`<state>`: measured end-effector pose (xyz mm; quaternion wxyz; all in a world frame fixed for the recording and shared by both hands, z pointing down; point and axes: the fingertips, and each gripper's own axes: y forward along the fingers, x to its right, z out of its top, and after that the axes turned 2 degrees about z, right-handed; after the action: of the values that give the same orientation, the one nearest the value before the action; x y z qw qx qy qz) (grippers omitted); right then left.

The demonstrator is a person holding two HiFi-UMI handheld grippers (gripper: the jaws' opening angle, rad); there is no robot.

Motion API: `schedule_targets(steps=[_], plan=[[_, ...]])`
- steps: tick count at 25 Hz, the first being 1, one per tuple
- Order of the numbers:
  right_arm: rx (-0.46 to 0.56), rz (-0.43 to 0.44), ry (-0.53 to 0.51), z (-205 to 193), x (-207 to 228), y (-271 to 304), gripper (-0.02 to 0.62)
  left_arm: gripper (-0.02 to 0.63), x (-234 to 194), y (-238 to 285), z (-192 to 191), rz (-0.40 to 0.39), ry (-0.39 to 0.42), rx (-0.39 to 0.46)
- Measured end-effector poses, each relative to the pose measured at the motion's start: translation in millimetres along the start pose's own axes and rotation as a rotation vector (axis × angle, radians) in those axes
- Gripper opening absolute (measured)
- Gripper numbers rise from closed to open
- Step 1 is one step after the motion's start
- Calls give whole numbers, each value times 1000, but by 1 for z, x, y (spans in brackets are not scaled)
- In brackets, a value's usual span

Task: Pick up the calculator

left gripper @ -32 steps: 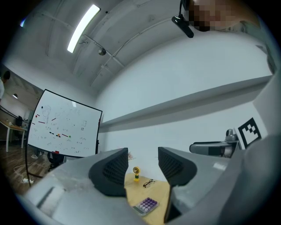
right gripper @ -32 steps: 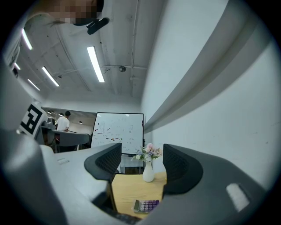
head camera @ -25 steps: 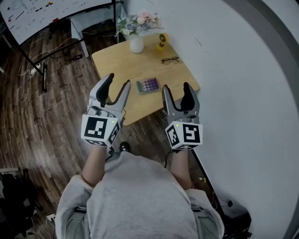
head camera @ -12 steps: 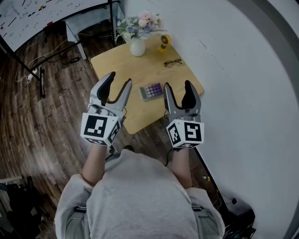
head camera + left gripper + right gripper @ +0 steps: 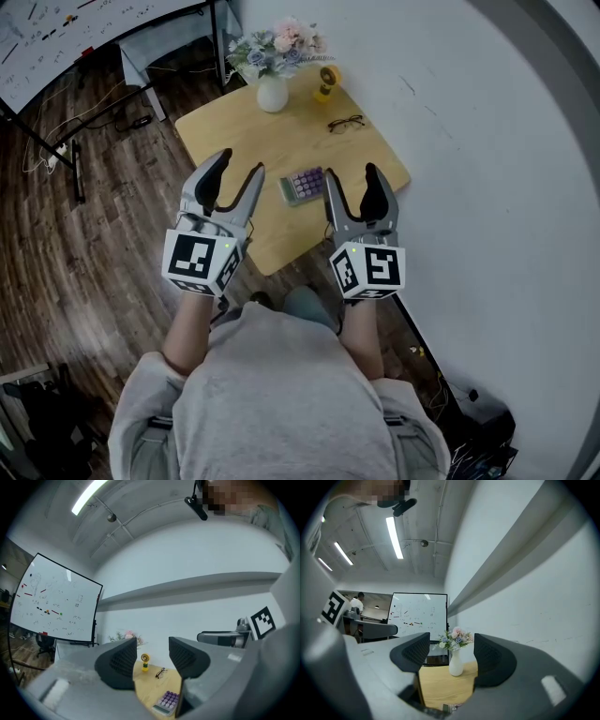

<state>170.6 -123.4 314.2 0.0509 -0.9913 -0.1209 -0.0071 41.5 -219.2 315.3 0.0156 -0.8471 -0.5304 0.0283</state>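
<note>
A whiteboard (image 5: pixel 56 37) stands at the far left, beyond the wood floor (image 5: pixel 84 234). The left gripper (image 5: pixel 236 167) is held over the near left edge of the table (image 5: pixel 225 127), its fingers (image 5: pixel 119 665) spread wide with nothing between them. The small wooden table sits against the wall (image 5: pixel 487 187). At its far side stands a white vase (image 5: pixel 273 94) of flowers. The calculator (image 5: pixel 303 186) lies flat near the table's front edge, between the two grippers in the head view and touched by neither. Further back and to the right are a small yellow object (image 5: pixel 325 82) and a pair of glasses (image 5: pixel 345 123). The right gripper (image 5: pixel 352 176) hovers just right of the calculator, its fingers (image 5: pixel 492 660) likewise wide apart and empty.
</note>
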Motion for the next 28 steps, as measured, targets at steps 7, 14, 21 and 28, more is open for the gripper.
schedule_targets(steps=[7, 14, 21, 28], plan=[[-31, 7, 26, -13, 10, 16, 285, 212, -5, 14, -14, 12, -18, -35], [-94, 44, 66, -30, 27, 44, 285, 212, -13, 38, -30, 47, -34, -75], [-227, 123, 111, -67, 39, 75, 279, 212, -20, 62, -65, 94, -79, -157], [-360, 194, 179, -114, 49, 95, 268, 212, -24, 74, -124, 143, -196, -293]])
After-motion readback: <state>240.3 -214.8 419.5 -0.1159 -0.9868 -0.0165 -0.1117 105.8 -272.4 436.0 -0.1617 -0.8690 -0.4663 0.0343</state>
